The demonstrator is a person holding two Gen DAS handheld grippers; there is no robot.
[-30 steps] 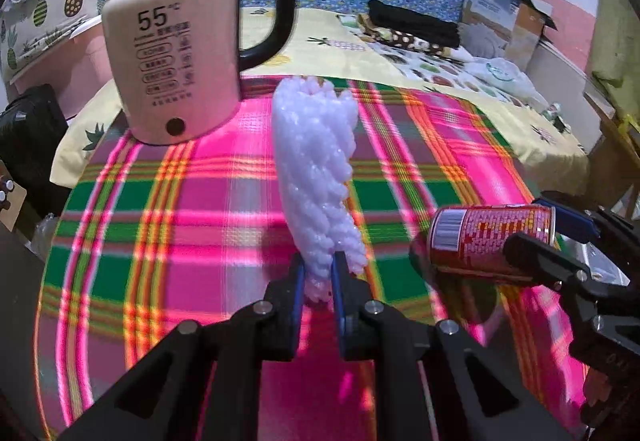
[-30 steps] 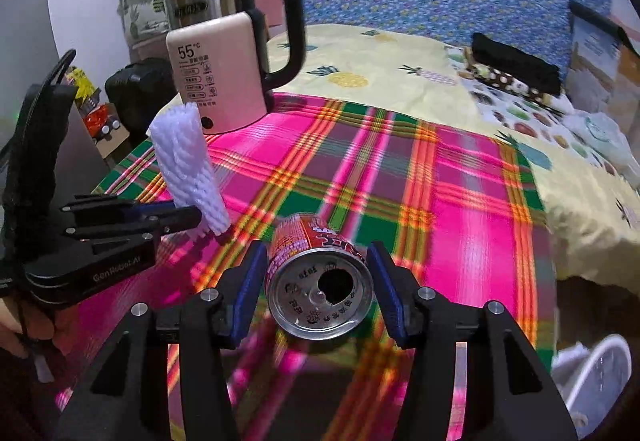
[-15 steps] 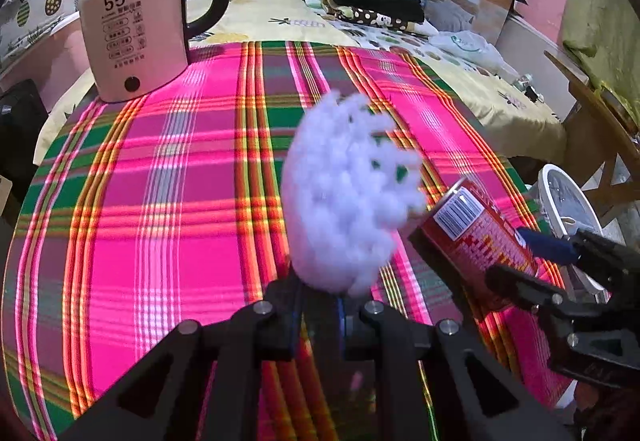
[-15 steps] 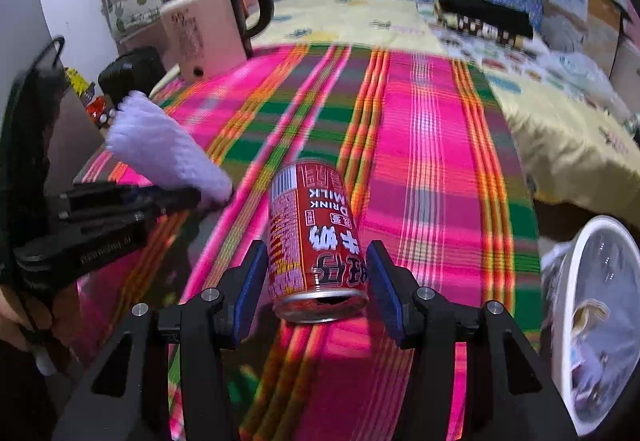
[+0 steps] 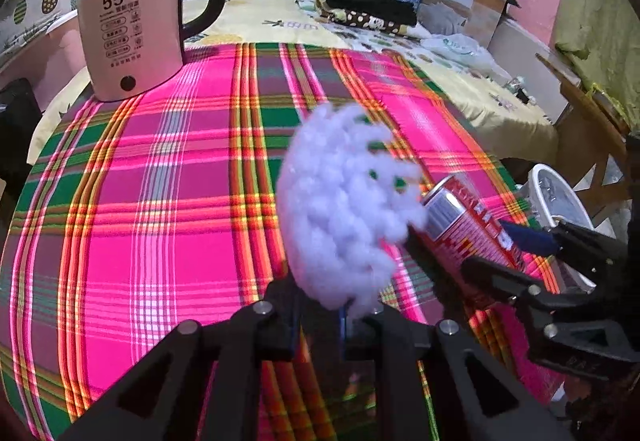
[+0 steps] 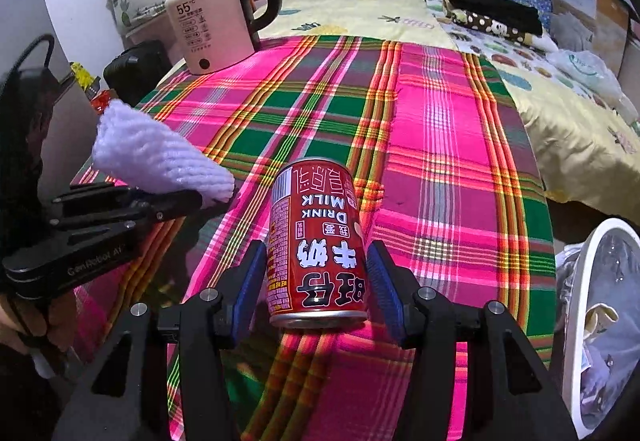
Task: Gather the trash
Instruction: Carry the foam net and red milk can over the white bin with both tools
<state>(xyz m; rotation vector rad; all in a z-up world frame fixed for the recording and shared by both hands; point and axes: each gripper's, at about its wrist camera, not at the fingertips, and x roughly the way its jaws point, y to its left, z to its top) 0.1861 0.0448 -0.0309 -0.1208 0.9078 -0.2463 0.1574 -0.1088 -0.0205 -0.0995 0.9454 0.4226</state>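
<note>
Foam netting (image 5: 340,209), white, sits pinched in the closed left claw (image 5: 320,315) above the plaid table (image 5: 160,169). Right claw (image 6: 316,281), half open, clamps a red milk can (image 6: 316,241) beside a white bin (image 6: 576,321).

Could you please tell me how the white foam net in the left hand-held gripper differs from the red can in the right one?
The foam net is white, soft and open-meshed; the can is red, rigid metal with printed lettering. The net flares wide above its pinched end, while the can keeps one straight cylinder shape. The left hand-held gripper is nearly closed on the net; the right hand-held gripper stands wider around the can. Both are held above the plaid cloth.
</note>
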